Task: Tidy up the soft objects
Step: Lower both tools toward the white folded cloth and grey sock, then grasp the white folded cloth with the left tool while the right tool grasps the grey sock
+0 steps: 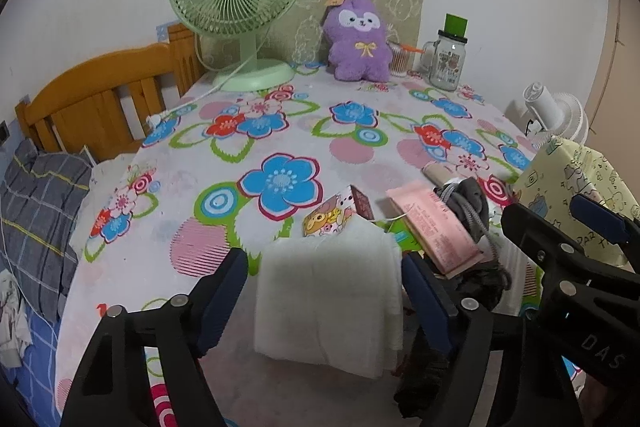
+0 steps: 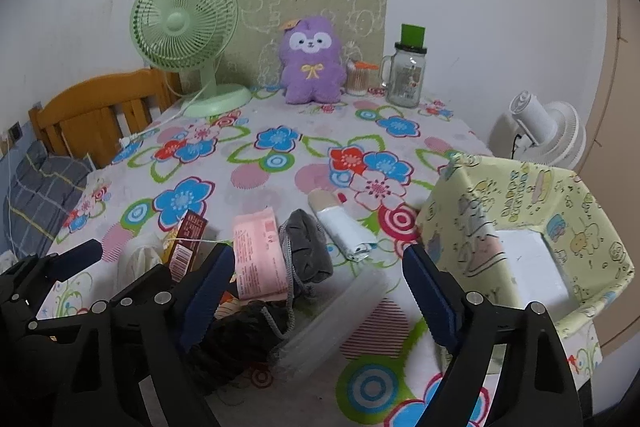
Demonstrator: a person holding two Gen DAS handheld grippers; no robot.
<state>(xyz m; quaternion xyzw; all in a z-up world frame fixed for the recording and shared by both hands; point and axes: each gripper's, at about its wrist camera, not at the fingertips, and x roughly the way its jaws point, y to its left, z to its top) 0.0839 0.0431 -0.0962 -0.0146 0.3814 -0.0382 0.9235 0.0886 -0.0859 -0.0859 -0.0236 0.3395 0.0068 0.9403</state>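
Note:
A folded white cloth (image 1: 328,291) lies on the flowered table between the fingers of my open left gripper (image 1: 324,287); the pads stand apart from its edges. A pink packet (image 1: 436,227), a grey pouch with a cord (image 1: 468,203) and a dark knitted item (image 1: 480,283) lie just right of it. My open right gripper (image 2: 318,287) hovers over a clear plastic case (image 2: 340,315), with the pink packet (image 2: 258,251), grey pouch (image 2: 306,247) and dark knitted item (image 2: 236,335) to its left. A yellow patterned fabric bin (image 2: 528,227) stands at the right. A purple plush (image 2: 311,61) sits at the back.
A green fan (image 1: 236,11), a glass jar (image 1: 446,61) and a cup of swabs (image 2: 356,79) stand along the far edge. A small printed box (image 1: 340,211), a white tube (image 2: 344,231), a white fan (image 2: 540,135) off the right edge and a bed at left.

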